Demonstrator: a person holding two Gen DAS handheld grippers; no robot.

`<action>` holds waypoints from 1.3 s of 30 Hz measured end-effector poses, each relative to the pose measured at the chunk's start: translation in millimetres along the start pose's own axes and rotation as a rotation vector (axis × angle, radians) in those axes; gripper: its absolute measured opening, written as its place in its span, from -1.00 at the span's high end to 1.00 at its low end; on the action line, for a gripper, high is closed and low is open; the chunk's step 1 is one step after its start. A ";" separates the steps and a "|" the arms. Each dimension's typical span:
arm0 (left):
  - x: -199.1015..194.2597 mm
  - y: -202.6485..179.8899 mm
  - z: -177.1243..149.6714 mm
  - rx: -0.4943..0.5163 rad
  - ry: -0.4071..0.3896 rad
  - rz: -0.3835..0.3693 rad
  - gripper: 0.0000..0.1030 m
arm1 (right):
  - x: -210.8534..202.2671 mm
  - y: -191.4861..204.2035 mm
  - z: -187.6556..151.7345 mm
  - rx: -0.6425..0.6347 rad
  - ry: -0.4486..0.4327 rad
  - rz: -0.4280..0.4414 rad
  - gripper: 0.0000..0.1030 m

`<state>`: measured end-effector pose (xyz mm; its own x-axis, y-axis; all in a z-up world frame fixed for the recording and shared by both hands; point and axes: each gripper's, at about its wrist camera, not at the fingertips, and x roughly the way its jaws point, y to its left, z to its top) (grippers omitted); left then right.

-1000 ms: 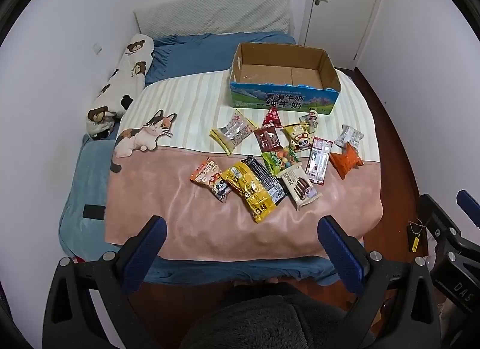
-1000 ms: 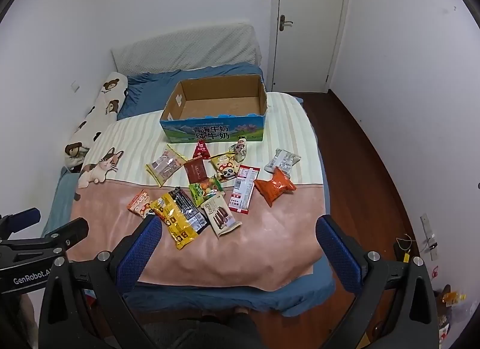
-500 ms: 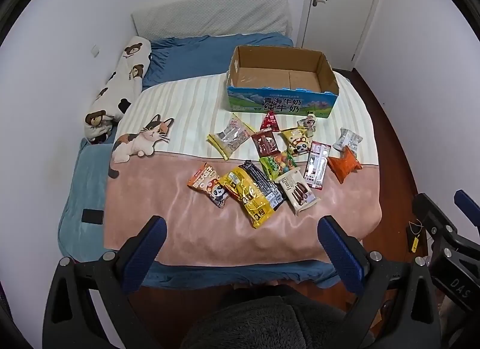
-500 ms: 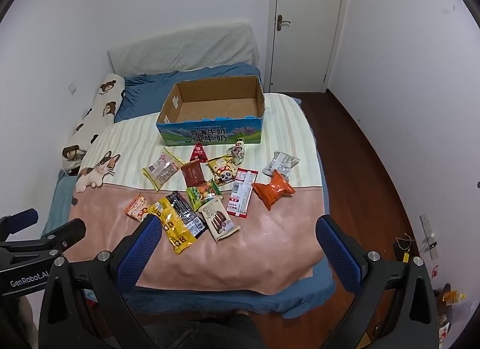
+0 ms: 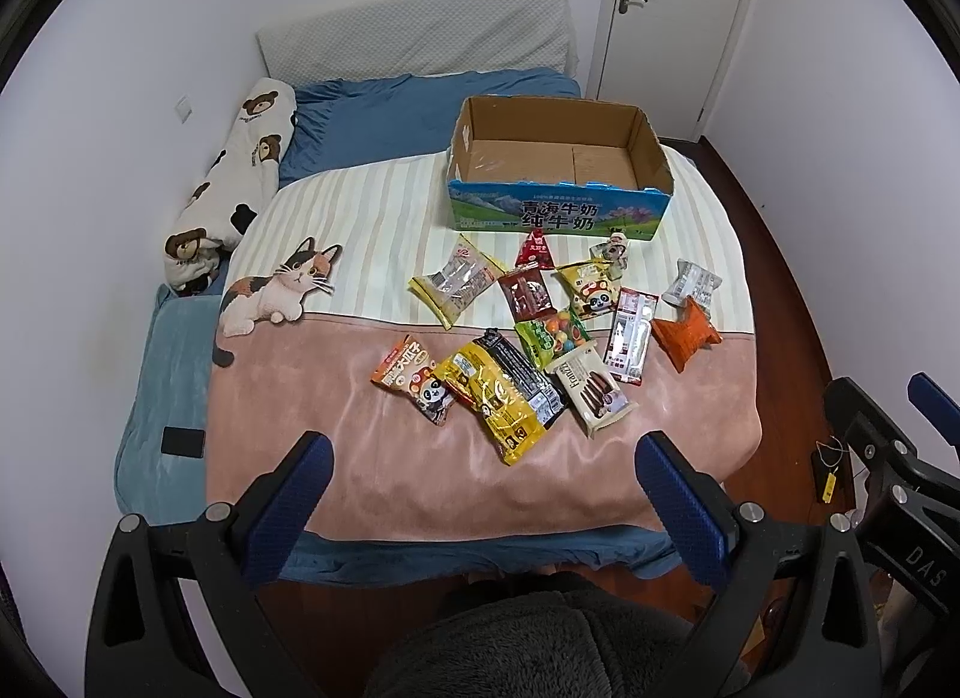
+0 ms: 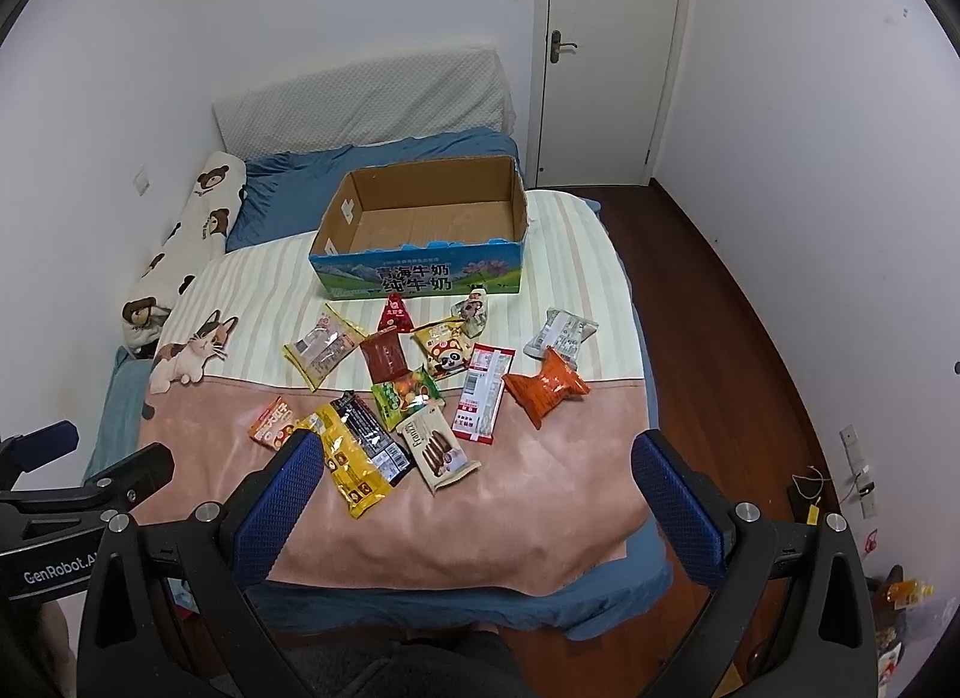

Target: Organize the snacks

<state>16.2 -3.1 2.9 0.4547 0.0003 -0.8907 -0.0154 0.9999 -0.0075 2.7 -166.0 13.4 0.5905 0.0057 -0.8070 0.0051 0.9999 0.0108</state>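
Several snack packets lie spread on the bed blanket, among them a yellow bag [image 5: 492,404] [image 6: 351,467], an orange bag [image 5: 687,333] [image 6: 546,386] and a white Franzzi pack [image 5: 591,392] [image 6: 435,449]. An empty open cardboard box [image 5: 558,215] [image 6: 420,275] stands behind them. My left gripper [image 5: 483,497] is open and empty, held above the bed's near edge. My right gripper [image 6: 474,497] is open and empty, also short of the snacks.
A bear-print bolster [image 5: 234,188] lies along the left wall. A grey pillow [image 5: 420,38] leans at the headboard. A white door [image 6: 609,56] is at the back right. Wooden floor [image 6: 738,338] runs along the bed's right side.
Both views have shifted slightly; the snacks and box sit a little lower and nearer in the frames. Both grippers stay open and empty.
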 end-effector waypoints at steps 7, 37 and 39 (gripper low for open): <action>1.0 1.4 1.7 -0.003 0.005 -0.001 -1.00 | 0.6 0.1 2.3 -0.006 0.001 0.004 -1.00; 3.8 -0.4 12.7 -0.019 0.009 -0.021 -1.00 | 1.1 1.4 12.2 -0.019 -0.006 0.007 -1.00; 3.5 1.4 11.5 -0.022 0.009 -0.026 -1.00 | 1.2 1.0 12.8 -0.017 -0.006 0.009 -1.00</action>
<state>28.0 -1.5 5.1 0.4469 -0.0257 -0.8942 -0.0234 0.9989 -0.0404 13.7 -165.1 20.0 0.5951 0.0145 -0.8035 -0.0142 0.9999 0.0075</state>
